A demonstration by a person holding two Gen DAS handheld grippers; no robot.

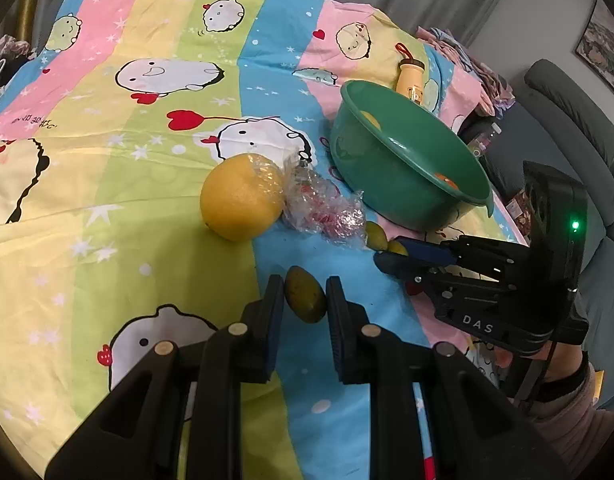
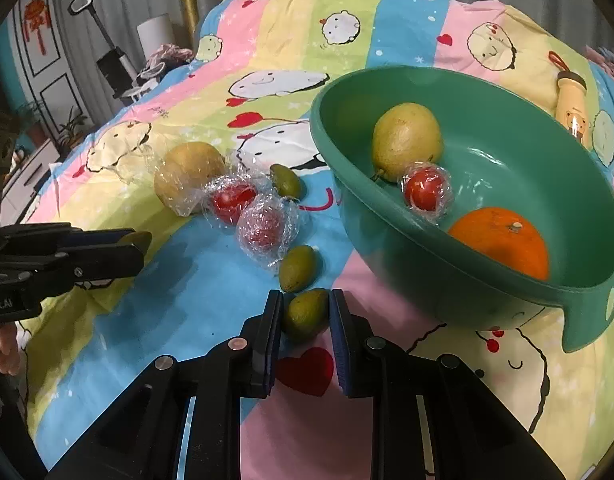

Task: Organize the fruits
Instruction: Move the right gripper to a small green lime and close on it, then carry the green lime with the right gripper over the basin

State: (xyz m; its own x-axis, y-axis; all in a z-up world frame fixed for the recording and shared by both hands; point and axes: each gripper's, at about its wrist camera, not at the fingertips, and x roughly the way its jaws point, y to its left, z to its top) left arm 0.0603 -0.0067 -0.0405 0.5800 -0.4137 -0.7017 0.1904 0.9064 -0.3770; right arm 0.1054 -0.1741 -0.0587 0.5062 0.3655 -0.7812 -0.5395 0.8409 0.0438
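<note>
My left gripper (image 1: 305, 298) is shut on a small green fruit (image 1: 305, 299), its pads pressing both sides; it also shows in the right wrist view (image 2: 141, 240). My right gripper (image 2: 306, 312) is shut on another small green fruit (image 2: 307, 313) just above the bedsheet. A green bowl (image 2: 579, 280) at right holds a yellow pear (image 2: 407, 140), a wrapped tomato (image 2: 425, 188) and an orange (image 2: 503, 240). On the sheet lie a wrapped yellow fruit (image 2: 187, 176), two wrapped tomatoes (image 2: 263, 228), and two more small green fruits (image 2: 297, 268).
A colourful cartoon bedsheet (image 1: 107, 184) covers the surface. A small yellow bottle (image 2: 571, 100) with a red strap lies behind the bowl. A grey sofa (image 1: 579, 128) stands at the right. Loose plastic wrap (image 1: 327, 208) lies beside the yellow fruit.
</note>
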